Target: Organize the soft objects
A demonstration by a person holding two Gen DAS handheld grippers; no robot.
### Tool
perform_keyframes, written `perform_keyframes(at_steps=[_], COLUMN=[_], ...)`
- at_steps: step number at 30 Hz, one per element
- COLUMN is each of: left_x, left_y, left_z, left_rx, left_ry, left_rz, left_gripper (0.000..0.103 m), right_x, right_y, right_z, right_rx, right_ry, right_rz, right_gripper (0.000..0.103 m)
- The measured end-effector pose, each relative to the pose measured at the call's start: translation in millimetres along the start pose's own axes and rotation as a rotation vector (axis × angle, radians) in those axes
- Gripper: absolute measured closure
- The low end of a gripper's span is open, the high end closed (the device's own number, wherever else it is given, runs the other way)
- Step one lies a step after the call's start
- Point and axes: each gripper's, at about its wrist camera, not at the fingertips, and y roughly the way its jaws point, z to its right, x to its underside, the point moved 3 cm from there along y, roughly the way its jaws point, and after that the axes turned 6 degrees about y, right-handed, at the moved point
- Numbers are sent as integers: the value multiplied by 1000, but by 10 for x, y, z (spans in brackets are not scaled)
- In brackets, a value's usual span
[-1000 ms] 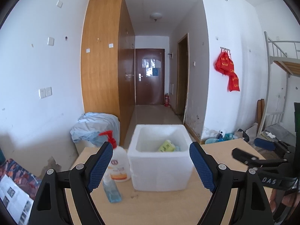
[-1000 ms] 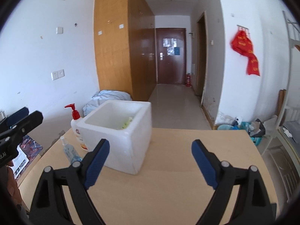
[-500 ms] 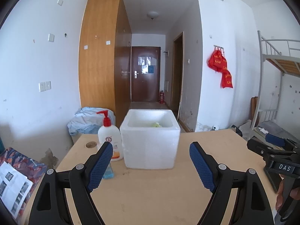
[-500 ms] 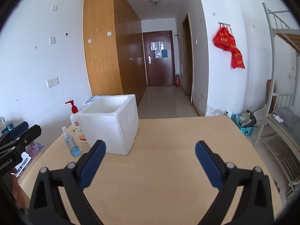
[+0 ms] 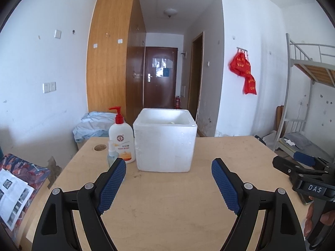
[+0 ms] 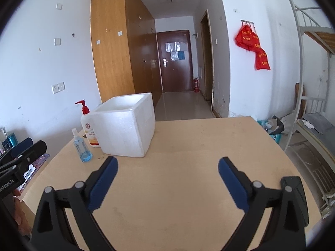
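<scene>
From my left camera I see only a pale sliver above the rim of the foam box (image 5: 165,144); what lies inside it I can't tell. The small spray bottle (image 5: 111,156) is partly hidden behind my left pad. The printed sheet (image 5: 12,198) is cut by the frame edge. The pump bottle (image 6: 89,129) label is too small to read.

A dormitory room is indicated by a metal bunk bed (image 5: 309,67); a tall wooden wardrobe (image 5: 113,52); a wooden desk (image 5: 167,198).

Wooden table (image 5: 167,198) with foam box (image 5: 165,146), pump bottle (image 5: 122,138), spray bottle (image 6: 80,146).
</scene>
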Motion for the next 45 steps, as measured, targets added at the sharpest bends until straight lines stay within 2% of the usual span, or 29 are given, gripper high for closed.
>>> perform_keyframes(at_steps=[5, 9, 17, 24, 29, 38, 45], left_x=[19, 91, 308, 563, 682, 734, 744], left_y=[-136, -284, -560, -729, -850, -960, -1016], left_z=[10, 1, -1, 70, 19, 33, 135], left_rx=[-9, -13, -45, -62, -83, -77, -73], left_ry=[-3, -15, -8, 34, 5, -17, 26], left_rz=[40, 76, 120, 141, 164, 171, 185], left_gripper=[18, 10, 6, 6, 4, 3, 3], right_x=[94, 177, 305, 505, 609, 686, 682], right_y=[-171, -353, -572, -588, -679, -761, -816], right_z=[-10, -49, -99, -177, -220, -259, -233], right_rx=[-4, 0, -21, -30, -28, -19, 1], right_ry=[11, 10, 20, 5, 1, -22, -29], right_rz=[34, 88, 156, 163, 184, 177, 198], right_gripper=[5, 3, 0, 0, 0, 0, 0])
